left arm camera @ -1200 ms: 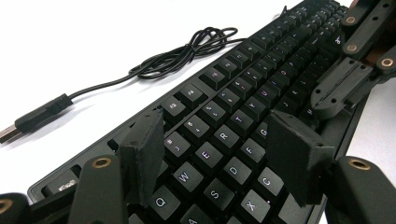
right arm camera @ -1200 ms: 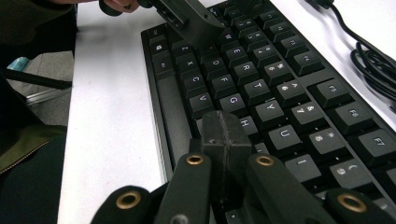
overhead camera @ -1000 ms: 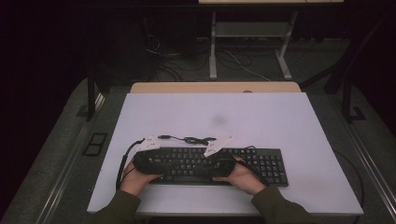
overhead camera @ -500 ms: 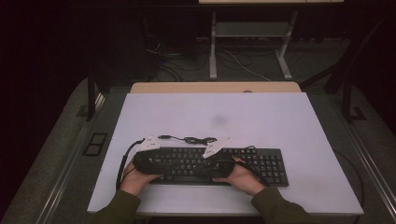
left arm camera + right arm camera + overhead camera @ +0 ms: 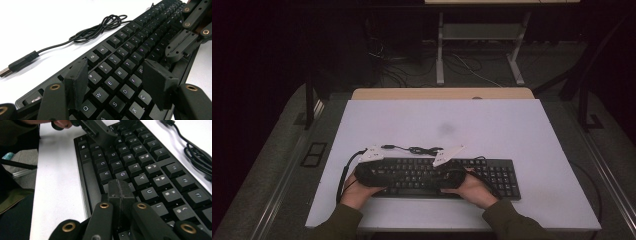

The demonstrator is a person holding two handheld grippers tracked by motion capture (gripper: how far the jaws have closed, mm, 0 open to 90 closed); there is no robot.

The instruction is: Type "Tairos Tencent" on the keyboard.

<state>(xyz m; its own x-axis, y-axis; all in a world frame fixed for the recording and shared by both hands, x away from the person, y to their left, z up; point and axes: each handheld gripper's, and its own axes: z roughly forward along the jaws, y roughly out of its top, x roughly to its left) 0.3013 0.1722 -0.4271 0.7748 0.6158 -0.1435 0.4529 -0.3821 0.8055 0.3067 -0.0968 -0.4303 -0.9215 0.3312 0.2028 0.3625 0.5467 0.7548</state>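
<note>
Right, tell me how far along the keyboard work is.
Done: the keyboard lies flat on the table, its USB plug loose. In hand: the right gripper, jaws shut, is down on the keys beside H; the left gripper hangs open over E, R, D and F. Plugging in remains.

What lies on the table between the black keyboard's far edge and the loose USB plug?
In the left gripper view, only bare white table separates the black keyboard from the black-and-silver USB plug; its coiled black cable lies further along.

The keyboard (image 5: 120, 75) has white key legends: Q, W, E, R, T, S, D, F, C, X.
</note>
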